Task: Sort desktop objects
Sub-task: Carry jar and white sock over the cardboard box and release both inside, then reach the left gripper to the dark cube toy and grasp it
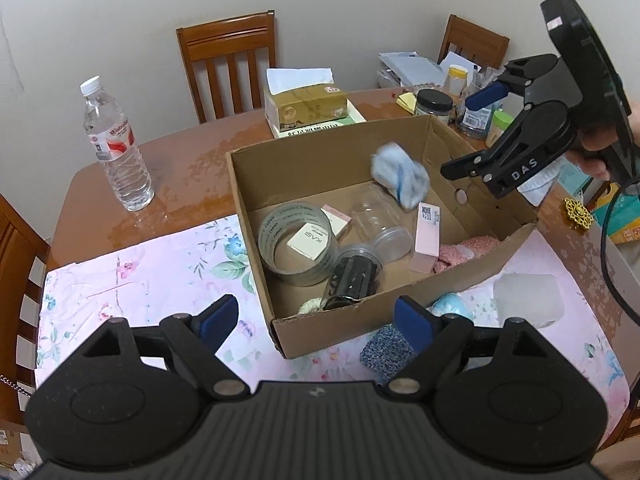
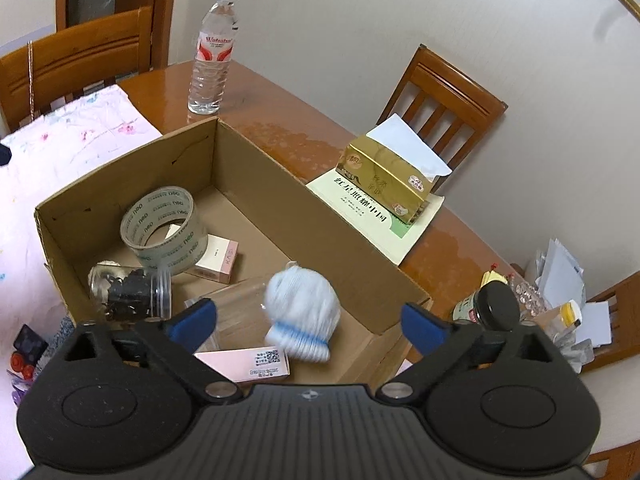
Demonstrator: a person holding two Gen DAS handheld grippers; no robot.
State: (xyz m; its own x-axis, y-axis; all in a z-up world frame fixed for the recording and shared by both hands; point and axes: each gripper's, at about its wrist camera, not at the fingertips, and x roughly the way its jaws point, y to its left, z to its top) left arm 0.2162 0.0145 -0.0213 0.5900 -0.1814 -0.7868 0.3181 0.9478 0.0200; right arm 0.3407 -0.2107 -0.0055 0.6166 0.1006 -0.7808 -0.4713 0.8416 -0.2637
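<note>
Wooden tabletop carries a cardboard box holding "deli" tape, a "KAS" carton, two jars and a blurred blue-white sock; both grippers' fingers spread wide, empty

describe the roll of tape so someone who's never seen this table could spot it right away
Find the open cardboard box on the flowered cloth. Inside, toward the side nearest the water bottle, the roll of tape stands tilted on its edge, with a small cream box showing through its hole. It is the only wide, hollow ring there, clear with printed lettering.
</note>
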